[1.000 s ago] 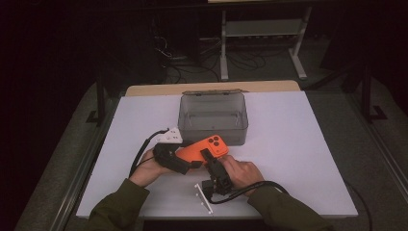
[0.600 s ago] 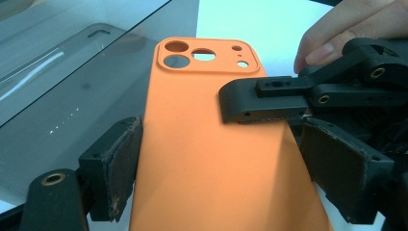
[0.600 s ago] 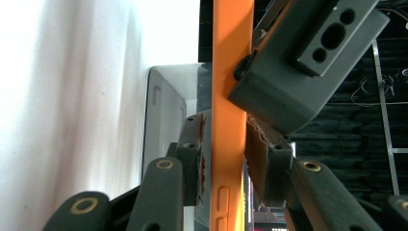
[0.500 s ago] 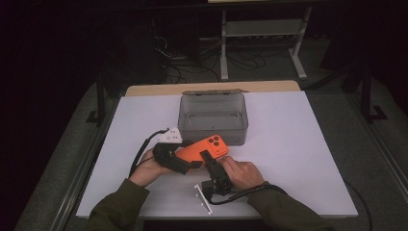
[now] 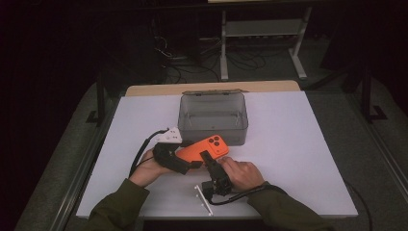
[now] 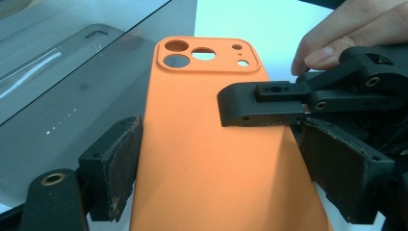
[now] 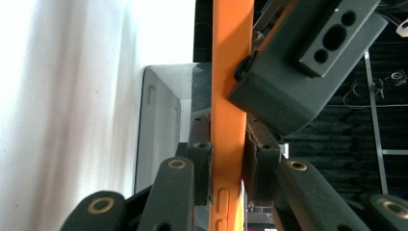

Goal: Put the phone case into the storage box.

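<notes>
An orange phone case (image 5: 202,148) is held just above the white table, in front of a grey box (image 5: 214,135). My left gripper (image 5: 186,156) is shut across its width, with the pads pressing both long edges (image 6: 221,163). From the near side my right gripper (image 5: 208,160) is shut on the case's edge. In the right gripper view the case (image 7: 231,72) stands edge-on between the pads (image 7: 227,159). One right finger (image 6: 260,103) lies over the case's back (image 6: 202,159), below the camera cut-outs.
The open grey box (image 6: 57,96) stands just beyond the case, with its lid hinged back. The white table top (image 5: 298,144) spreads to the right and left of the hands. Beyond the table's far edge are dark floor, cables and a metal stand (image 5: 260,29).
The right hand and its gripper have shifted slightly at the case's near edge. The case and the left gripper stay where they were.
</notes>
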A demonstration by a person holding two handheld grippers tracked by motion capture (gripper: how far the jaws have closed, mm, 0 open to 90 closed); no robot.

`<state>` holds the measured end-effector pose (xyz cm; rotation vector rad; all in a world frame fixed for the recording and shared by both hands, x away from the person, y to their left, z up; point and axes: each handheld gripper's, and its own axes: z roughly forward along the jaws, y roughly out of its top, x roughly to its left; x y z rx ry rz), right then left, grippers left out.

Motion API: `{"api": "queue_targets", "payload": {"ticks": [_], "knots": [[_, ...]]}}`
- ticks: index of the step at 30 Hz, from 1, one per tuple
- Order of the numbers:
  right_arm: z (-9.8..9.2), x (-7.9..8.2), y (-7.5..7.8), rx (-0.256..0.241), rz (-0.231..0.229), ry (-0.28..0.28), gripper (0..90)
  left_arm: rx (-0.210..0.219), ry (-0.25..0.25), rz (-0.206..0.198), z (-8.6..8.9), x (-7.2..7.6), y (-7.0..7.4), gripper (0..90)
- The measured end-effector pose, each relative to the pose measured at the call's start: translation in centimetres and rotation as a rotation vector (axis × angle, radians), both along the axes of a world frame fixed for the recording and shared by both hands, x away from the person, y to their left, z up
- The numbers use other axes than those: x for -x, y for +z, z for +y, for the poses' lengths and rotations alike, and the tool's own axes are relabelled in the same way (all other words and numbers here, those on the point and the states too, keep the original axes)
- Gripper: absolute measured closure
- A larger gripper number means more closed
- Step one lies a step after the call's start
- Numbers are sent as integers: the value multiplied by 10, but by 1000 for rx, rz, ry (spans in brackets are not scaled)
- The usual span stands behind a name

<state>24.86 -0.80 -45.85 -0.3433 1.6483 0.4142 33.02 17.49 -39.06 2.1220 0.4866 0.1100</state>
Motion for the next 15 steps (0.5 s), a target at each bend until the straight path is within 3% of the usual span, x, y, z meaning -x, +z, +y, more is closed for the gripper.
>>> {"api": "queue_targets", "payload": {"ticks": [15], "knots": [[-1, 2, -3, 25, -42, 6, 783, 13, -14, 33, 1, -3, -2, 157]]}}
